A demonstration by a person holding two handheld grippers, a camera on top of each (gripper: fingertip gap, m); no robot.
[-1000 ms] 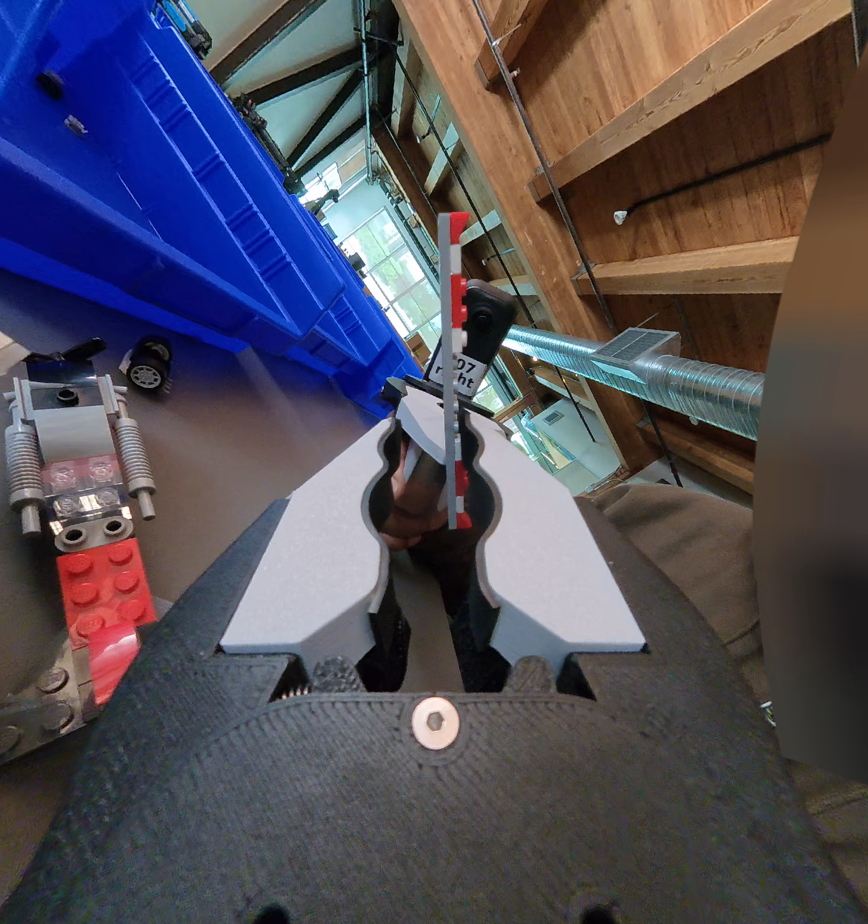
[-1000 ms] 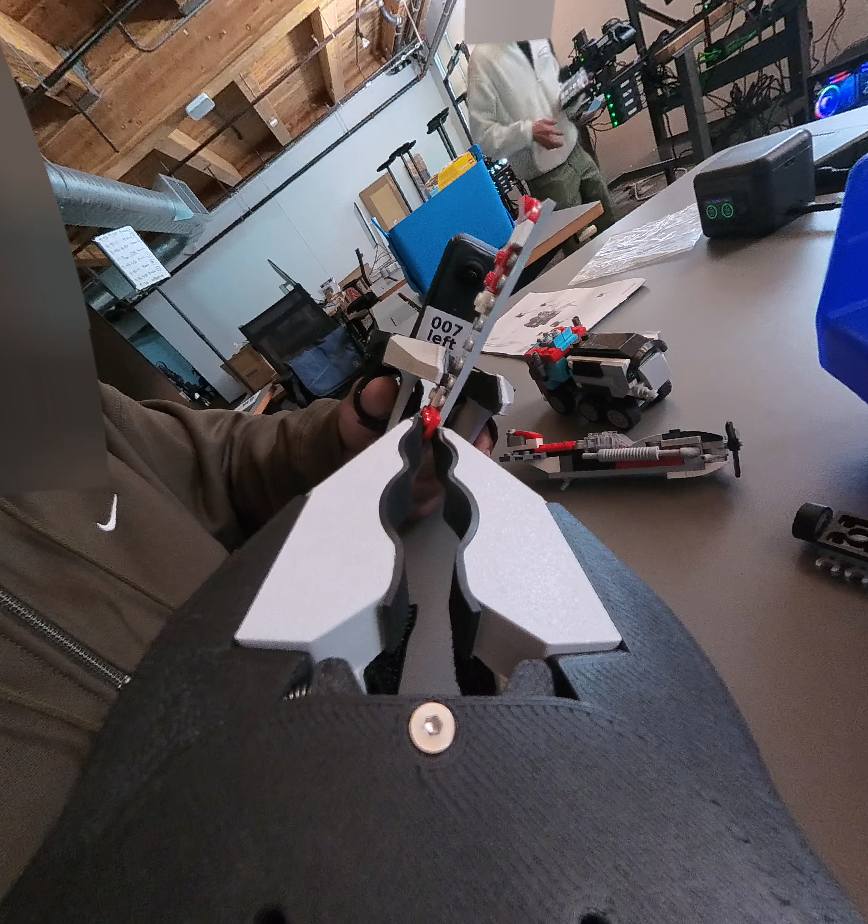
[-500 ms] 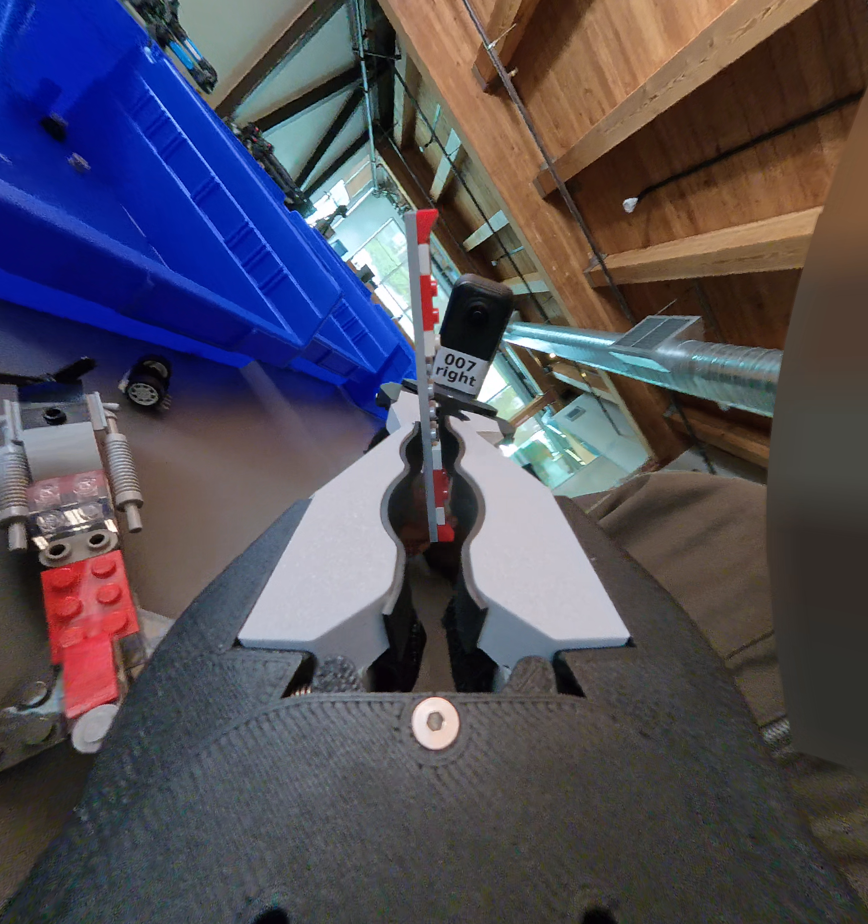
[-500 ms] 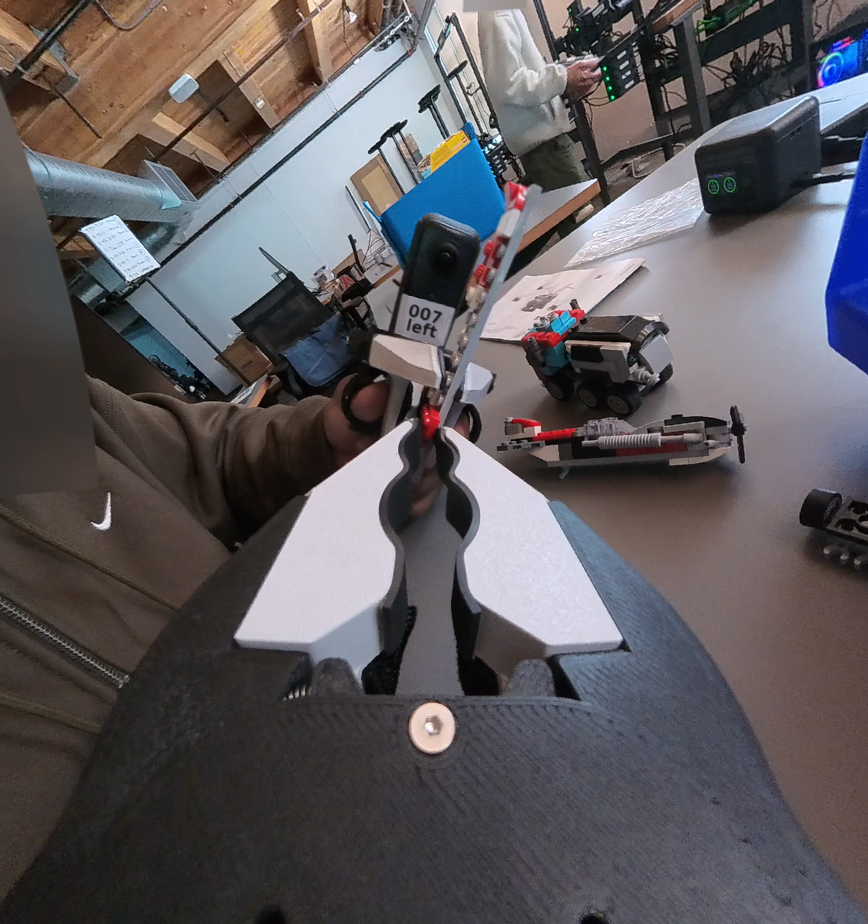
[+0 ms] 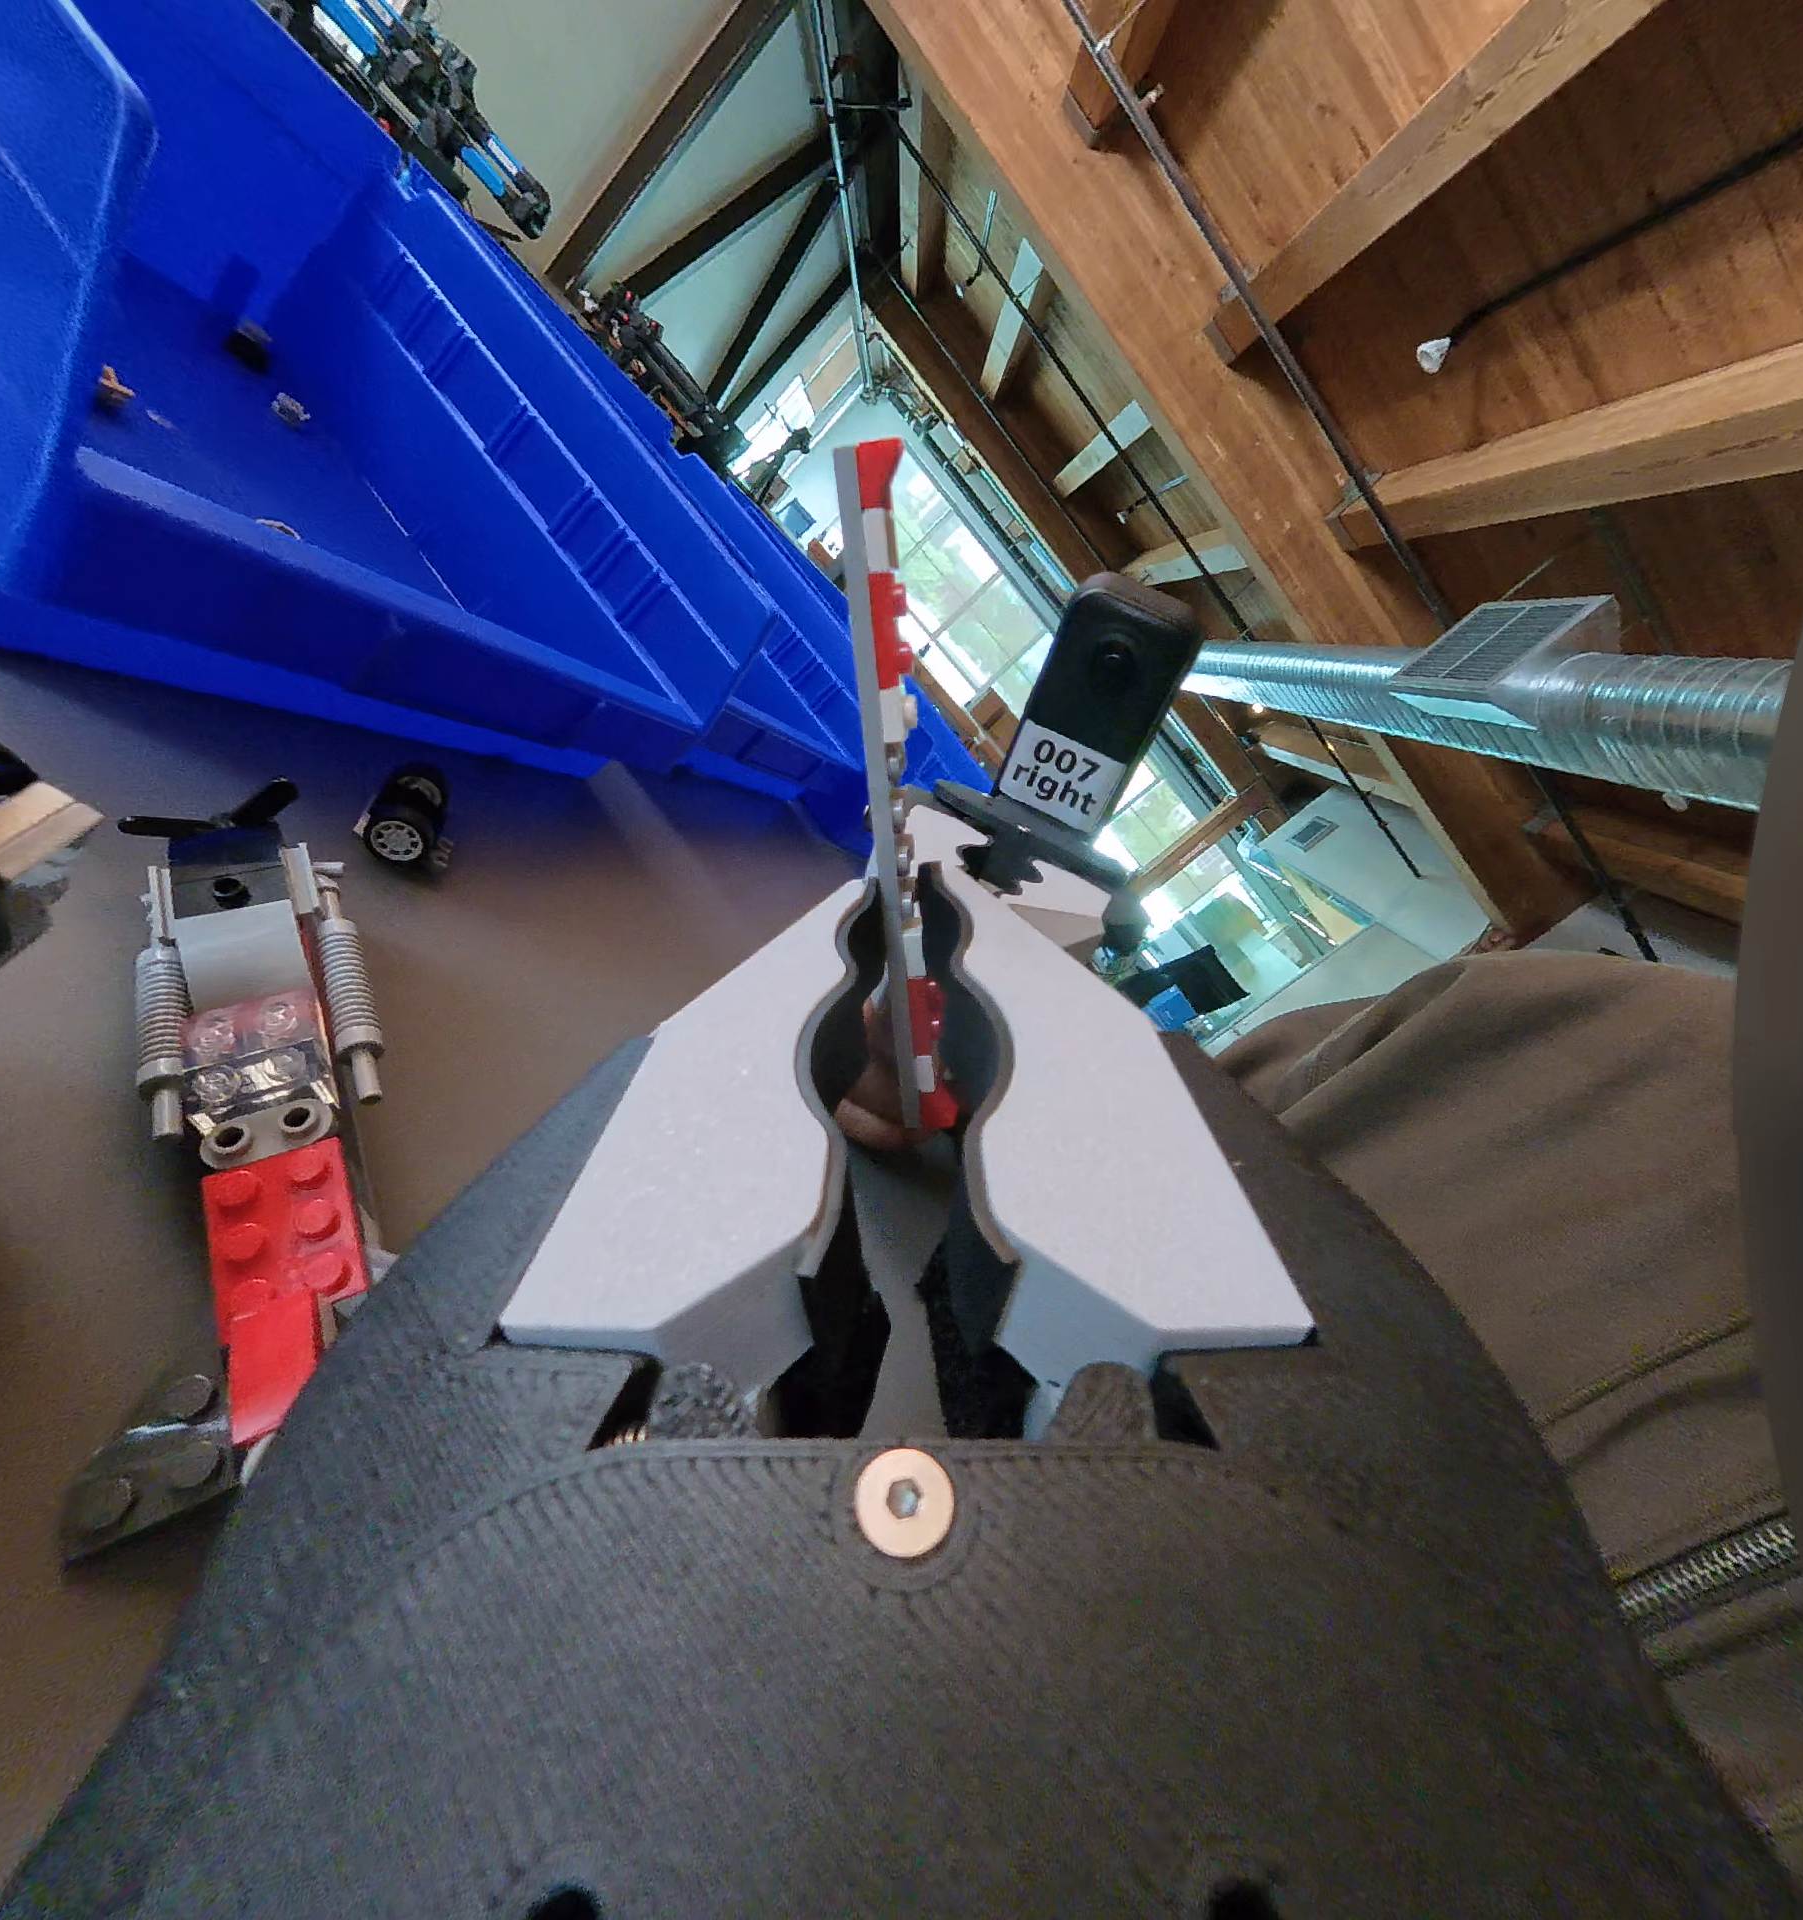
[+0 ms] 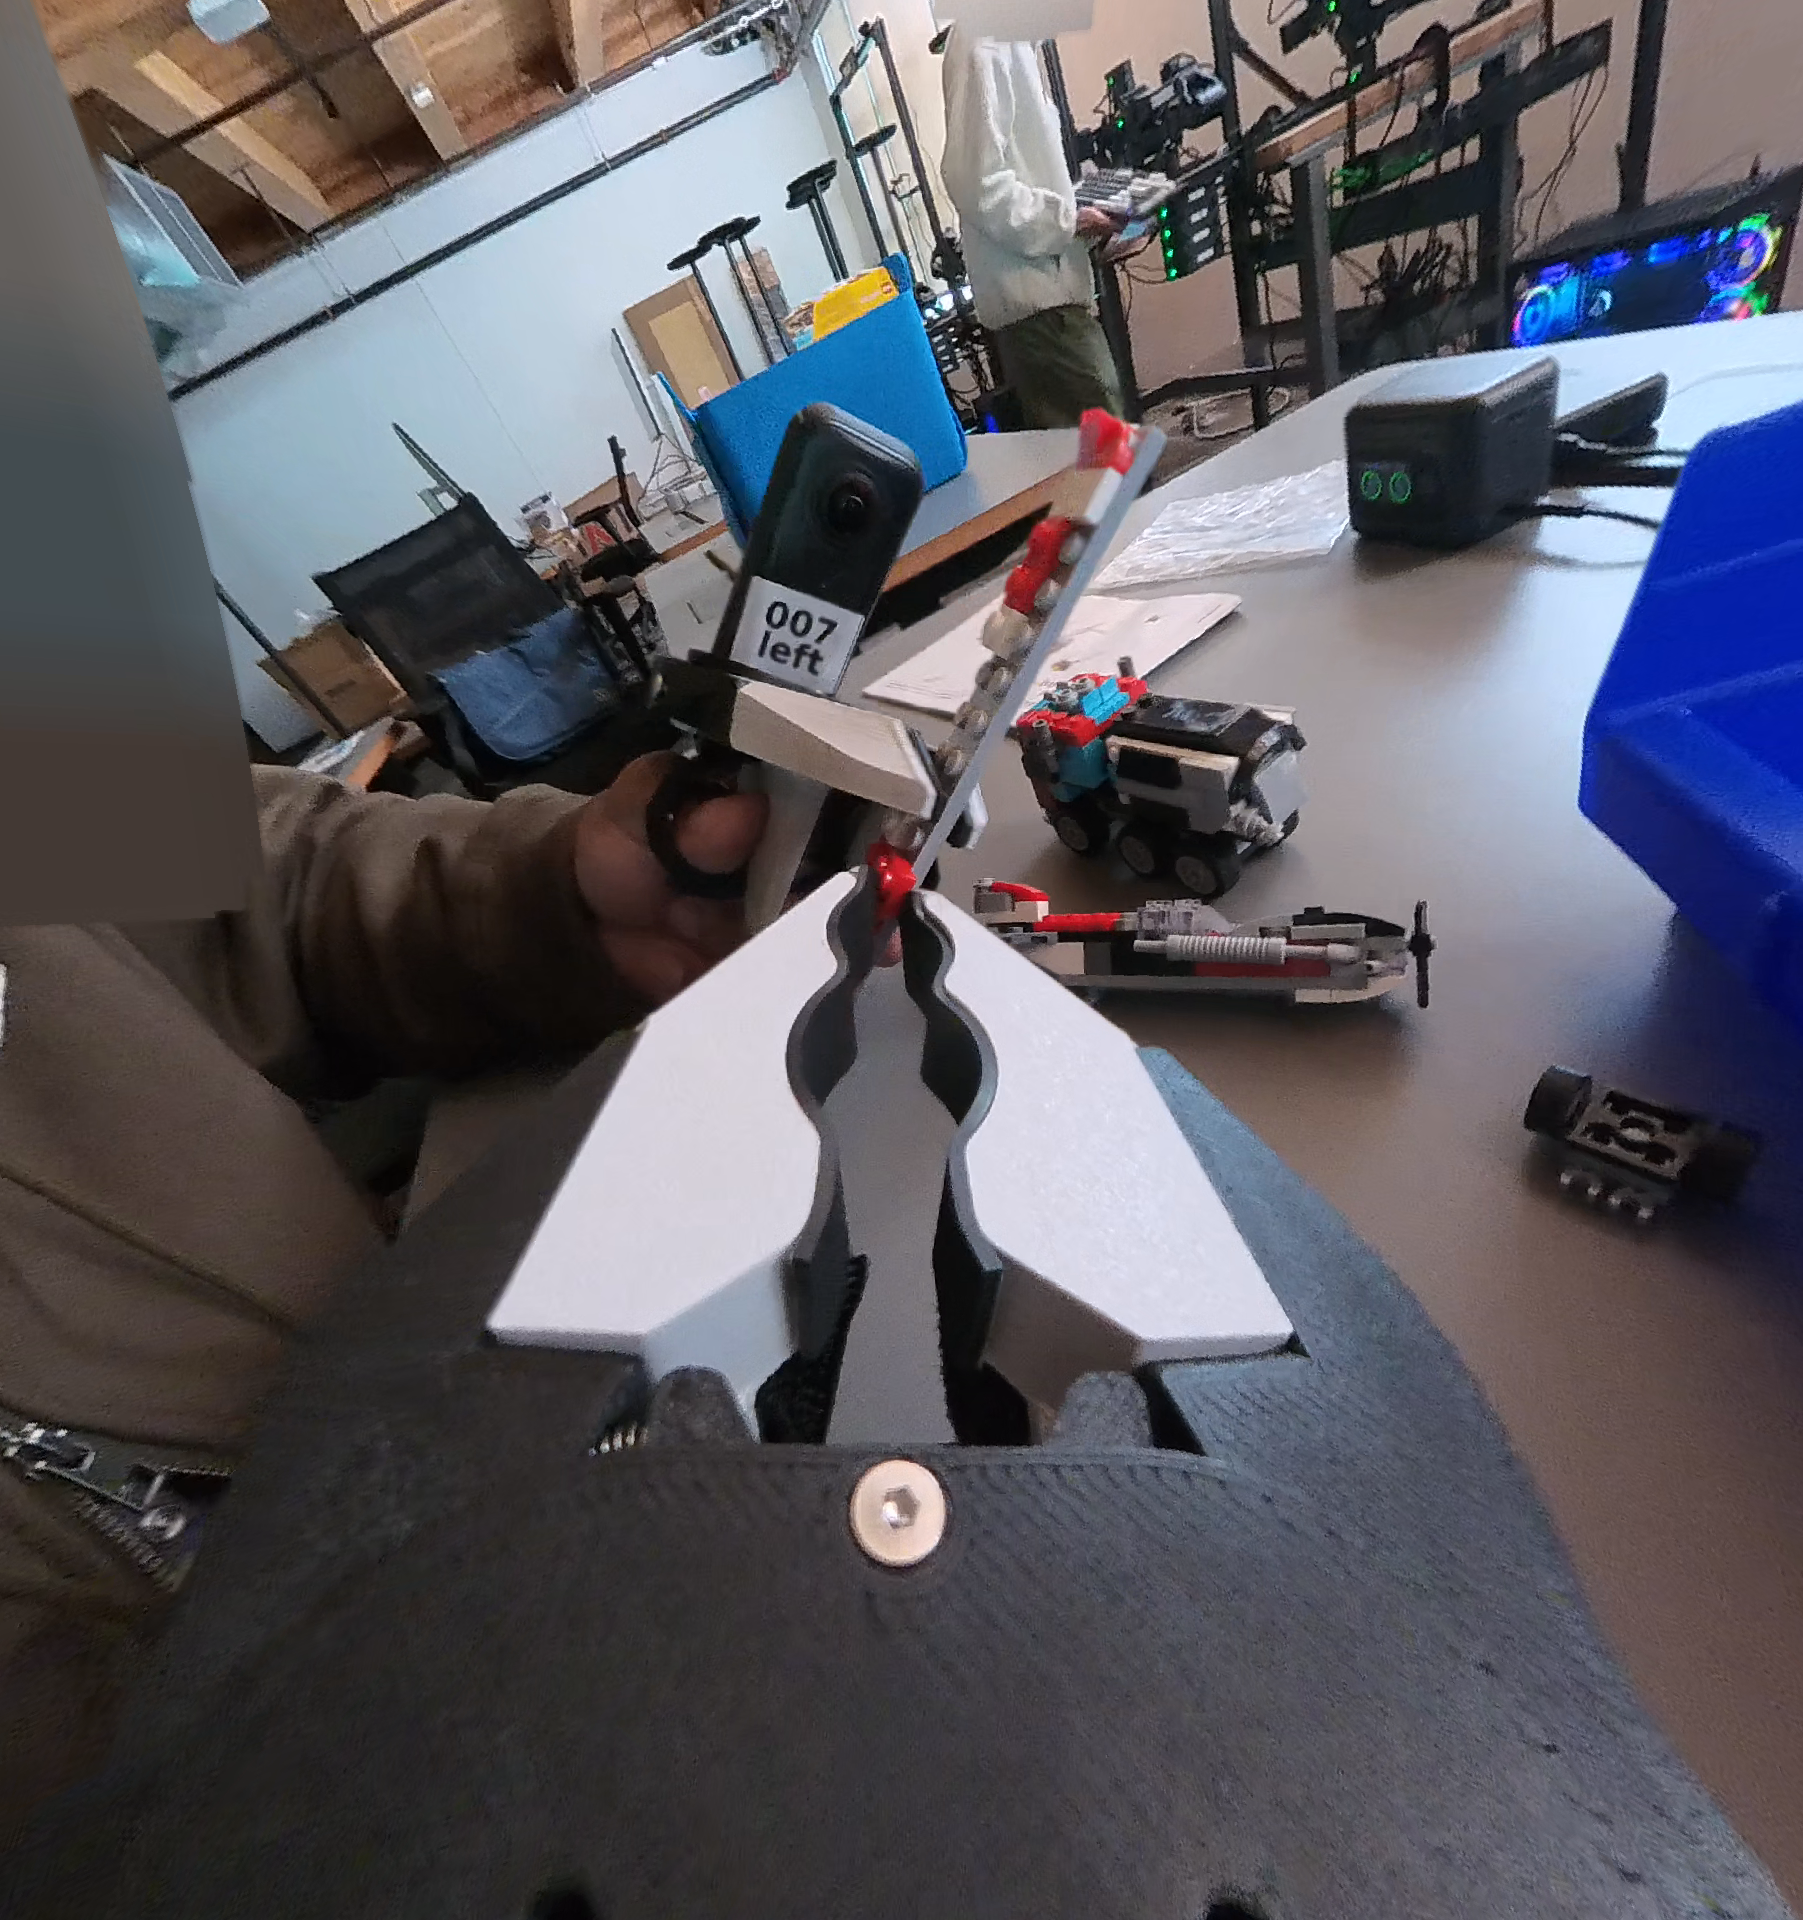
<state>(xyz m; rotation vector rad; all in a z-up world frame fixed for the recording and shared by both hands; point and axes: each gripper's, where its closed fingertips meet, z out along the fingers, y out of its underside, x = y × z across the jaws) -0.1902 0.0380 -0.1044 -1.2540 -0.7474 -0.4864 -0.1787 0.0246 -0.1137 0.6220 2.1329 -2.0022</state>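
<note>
A long grey brick plate [image 5: 879, 727] with red and white bricks along one face stands upright between both grippers. My left gripper [image 5: 902, 883] is shut on the plate near its lower end; the red end bricks [image 5: 930, 1039] sit in the hollow behind the fingertips. In the right wrist view the plate [image 6: 1042, 634] leans up to the right. My right gripper [image 6: 892, 896] is shut on the red piece [image 6: 889, 873] at the plate's bottom end. The left gripper [image 6: 938, 800] clamps the plate just above it. Both are held above the grey table [image 6: 1396, 1351].
A long brick aircraft model [image 6: 1198, 951] [image 5: 253, 1039] and a brick truck [image 6: 1157, 774] lie on the table. A loose wheel [image 5: 403, 821], a black axle piece [image 6: 1635, 1143], blue bins [image 5: 305, 468] [image 6: 1749, 727], paper sheets [image 6: 1063, 649] and a black box [image 6: 1448, 462] are nearby. A person [image 6: 1011, 208] stands far back.
My left jaws, open around the plate a second ago, have closed on it. The right gripper has kept its hold on the red end. The plate has tilted slightly.
</note>
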